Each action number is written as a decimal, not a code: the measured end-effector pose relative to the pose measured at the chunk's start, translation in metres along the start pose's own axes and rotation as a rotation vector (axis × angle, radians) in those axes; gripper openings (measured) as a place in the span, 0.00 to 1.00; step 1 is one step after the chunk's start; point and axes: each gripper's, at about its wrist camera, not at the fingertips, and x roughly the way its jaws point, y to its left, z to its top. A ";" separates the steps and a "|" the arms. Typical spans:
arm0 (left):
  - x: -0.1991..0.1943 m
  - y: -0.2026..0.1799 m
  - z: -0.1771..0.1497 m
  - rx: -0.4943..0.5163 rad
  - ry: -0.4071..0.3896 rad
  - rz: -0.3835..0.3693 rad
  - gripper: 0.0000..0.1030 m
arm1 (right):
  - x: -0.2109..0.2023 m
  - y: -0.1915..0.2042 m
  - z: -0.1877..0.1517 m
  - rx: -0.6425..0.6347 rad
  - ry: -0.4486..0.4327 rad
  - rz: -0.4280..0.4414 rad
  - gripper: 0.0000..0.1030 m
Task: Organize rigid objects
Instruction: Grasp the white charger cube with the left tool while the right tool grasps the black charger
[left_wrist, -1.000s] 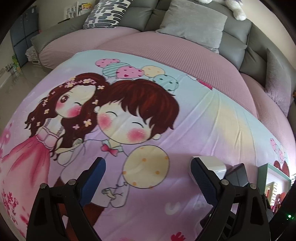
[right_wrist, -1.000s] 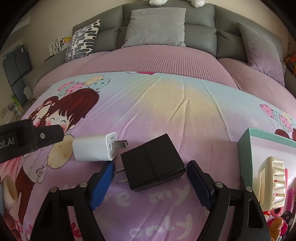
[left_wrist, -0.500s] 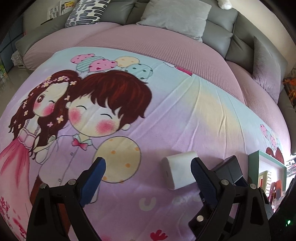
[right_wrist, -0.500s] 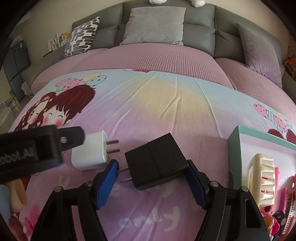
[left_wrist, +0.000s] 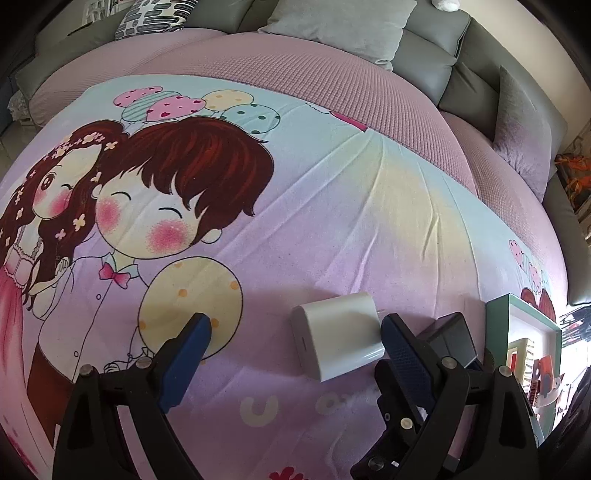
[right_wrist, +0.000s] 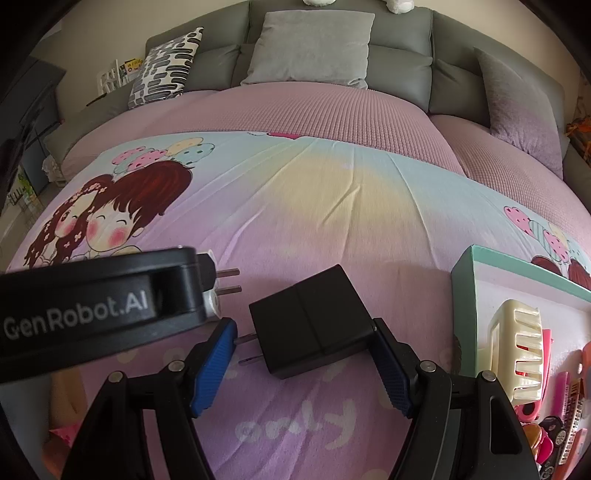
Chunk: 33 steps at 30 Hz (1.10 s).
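Note:
A white charger (left_wrist: 340, 343) lies on the cartoon blanket between the fingers of my open left gripper (left_wrist: 295, 332), close to the right finger. In the right wrist view the left gripper's body hides it, and only its prongs (right_wrist: 229, 282) show. A black charger (right_wrist: 314, 328) lies flat on the blanket inside my right gripper (right_wrist: 301, 360). The right pad rests against its back edge and the left pad meets its prongs. The black charger (left_wrist: 450, 339) also shows behind the left gripper's right finger.
A teal-rimmed box (right_wrist: 465, 280) stands at the right, holding a cream claw clip (right_wrist: 517, 347) and several pink and dark hair clips. The same box (left_wrist: 498, 332) shows in the left wrist view. Grey cushions and a sofa back lie beyond the pink mattress.
My left gripper has moved right and lower, so the white charger now sits between its fingers. My right gripper's jaws have narrowed onto the black charger without moving away.

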 end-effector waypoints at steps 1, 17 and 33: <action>0.001 -0.001 0.000 0.005 0.001 0.001 0.91 | 0.000 0.000 0.000 0.000 0.000 0.000 0.73; 0.007 -0.005 0.002 0.028 0.008 0.011 0.91 | 0.000 0.000 0.001 -0.004 0.002 -0.003 0.73; 0.003 0.024 -0.002 0.002 -0.007 0.080 0.91 | 0.000 0.000 0.001 -0.001 0.001 0.003 0.73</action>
